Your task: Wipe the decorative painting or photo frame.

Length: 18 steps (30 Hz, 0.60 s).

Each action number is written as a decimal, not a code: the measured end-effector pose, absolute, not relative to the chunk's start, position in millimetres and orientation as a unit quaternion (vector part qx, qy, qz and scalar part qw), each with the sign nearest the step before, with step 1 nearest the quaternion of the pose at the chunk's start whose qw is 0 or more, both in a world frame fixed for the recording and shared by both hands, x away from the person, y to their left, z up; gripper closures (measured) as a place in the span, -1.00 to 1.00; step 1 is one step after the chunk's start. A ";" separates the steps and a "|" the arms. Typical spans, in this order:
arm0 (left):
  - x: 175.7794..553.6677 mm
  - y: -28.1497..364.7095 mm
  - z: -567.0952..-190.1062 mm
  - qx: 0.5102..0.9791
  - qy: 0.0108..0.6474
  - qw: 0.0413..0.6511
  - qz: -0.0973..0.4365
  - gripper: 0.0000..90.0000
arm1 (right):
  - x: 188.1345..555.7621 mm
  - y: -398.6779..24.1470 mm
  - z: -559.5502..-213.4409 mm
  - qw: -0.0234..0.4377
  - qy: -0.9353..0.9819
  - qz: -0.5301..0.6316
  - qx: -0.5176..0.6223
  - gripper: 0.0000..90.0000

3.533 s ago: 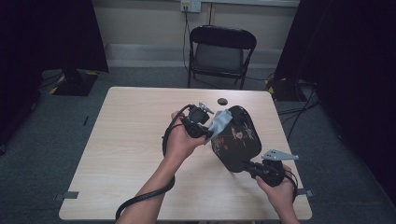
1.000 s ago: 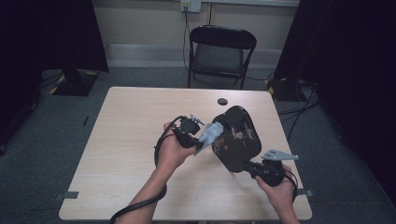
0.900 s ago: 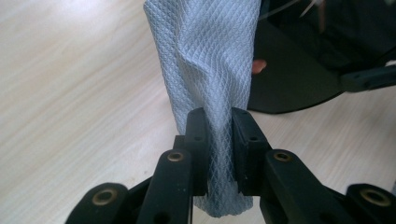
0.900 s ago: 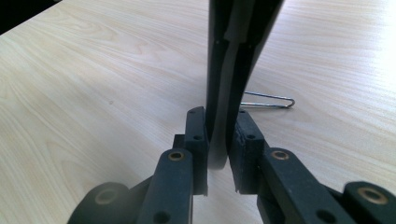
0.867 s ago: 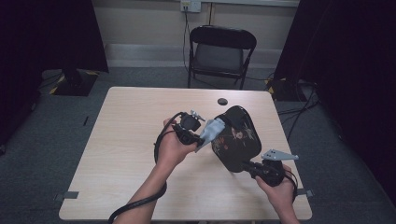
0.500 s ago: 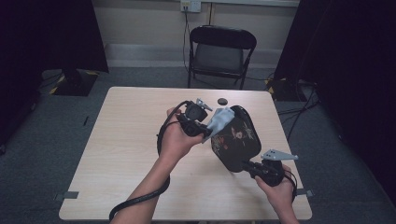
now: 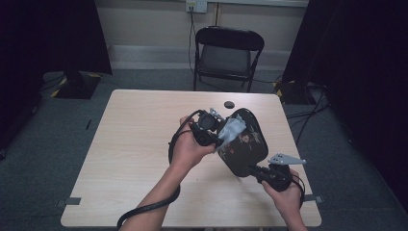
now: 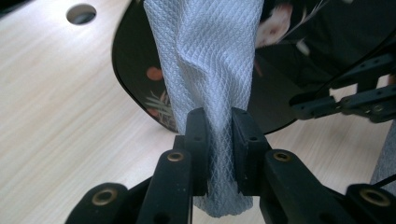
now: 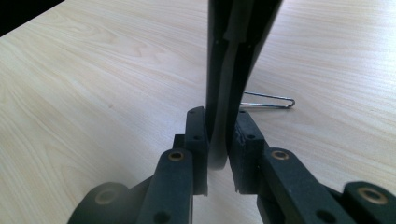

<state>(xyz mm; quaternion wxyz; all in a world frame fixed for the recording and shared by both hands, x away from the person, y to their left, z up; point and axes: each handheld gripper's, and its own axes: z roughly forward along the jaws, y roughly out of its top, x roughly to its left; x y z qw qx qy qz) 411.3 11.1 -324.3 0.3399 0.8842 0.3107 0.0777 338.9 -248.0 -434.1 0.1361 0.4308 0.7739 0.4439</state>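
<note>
A black oval plate (image 7: 246,144) with a flower pattern is held tilted above the table. My right gripper (image 7: 253,169) is shut on its near rim; in the right gripper view the plate's edge (image 9: 232,51) stands upright between the pads of that gripper (image 9: 218,142). My left gripper (image 7: 220,137) is shut on a pale grey waffle-weave cloth (image 7: 232,128) that lies against the plate's upper face. In the left gripper view the cloth (image 8: 205,60) runs from between the jaws of my left gripper (image 8: 218,137) up over the plate (image 8: 135,70).
The light wooden table (image 7: 130,144) has a small dark round hole (image 7: 229,104) near its far edge. A thin wire clip (image 9: 270,100) lies on the wood behind the plate. A black folding chair (image 7: 228,53) stands beyond the table.
My left gripper has carried the cloth up and away along the plate's face, toward its far end. The right gripper and the plate have stayed in place.
</note>
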 end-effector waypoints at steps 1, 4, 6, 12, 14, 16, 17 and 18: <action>411.5 10.8 -327.7 0.885 0.312 0.339 0.076 0.74 | 339.0 -248.0 -434.1 0.136 0.774 0.444 0.431 0.76; 411.2 8.8 -344.5 0.885 0.316 0.336 0.066 0.74 | 339.1 -247.7 -434.0 0.136 0.774 0.444 0.431 0.76; 411.3 7.8 -353.3 0.888 0.315 0.329 0.060 0.74 | 339.1 -247.7 -434.0 0.135 0.774 0.444 0.431 0.76; 411.7 6.9 -375.5 0.892 0.322 0.315 0.049 0.74 | 339.3 -248.0 -433.9 0.135 0.774 0.444 0.431 0.76; 412.0 7.4 -385.5 0.894 0.324 0.305 0.049 0.74 | 339.3 -247.7 -433.8 0.135 0.774 0.443 0.431 0.76; 412.2 8.2 -394.7 0.895 0.327 0.299 0.045 0.74 | 339.2 -247.7 -433.8 0.135 0.774 0.443 0.431 0.76; 412.2 8.2 -399.6 0.895 0.329 0.297 0.043 0.74 | 339.2 -247.8 -433.9 0.135 0.774 0.443 0.431 0.76; 412.0 8.2 -404.3 0.895 0.332 0.294 0.041 0.74 | 339.3 -247.8 -433.9 0.135 0.774 0.444 0.431 0.76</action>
